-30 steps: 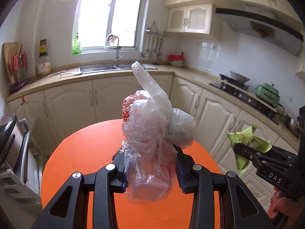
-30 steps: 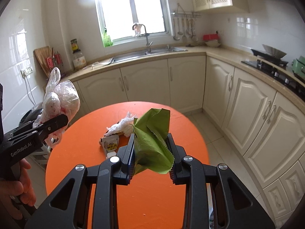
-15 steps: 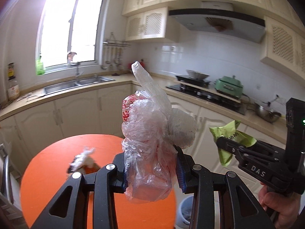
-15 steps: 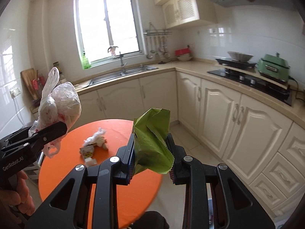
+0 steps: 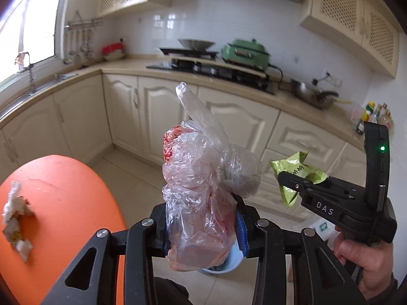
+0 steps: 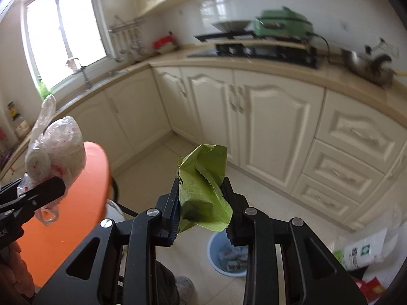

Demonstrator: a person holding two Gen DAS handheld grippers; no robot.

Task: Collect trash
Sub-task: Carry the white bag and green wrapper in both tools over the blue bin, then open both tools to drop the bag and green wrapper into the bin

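Left tool pinching crumpled clear plastic bag, pads pressed into its sides, bag sticking up above the fingers. Right tool clamped on green wrapper (serrated edge visible). Both held off the orange desk, over tiled floor. Blue trash bin on floor just beyond right tool, scraps inside. More crumpled trash lying on desk, left edge of view.

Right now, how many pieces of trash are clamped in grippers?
2. A crumpled clear plastic bag sits in the left gripper; a crumpled green foil wrapper sits in the right gripper. More scraps lie loose on the round orange table.
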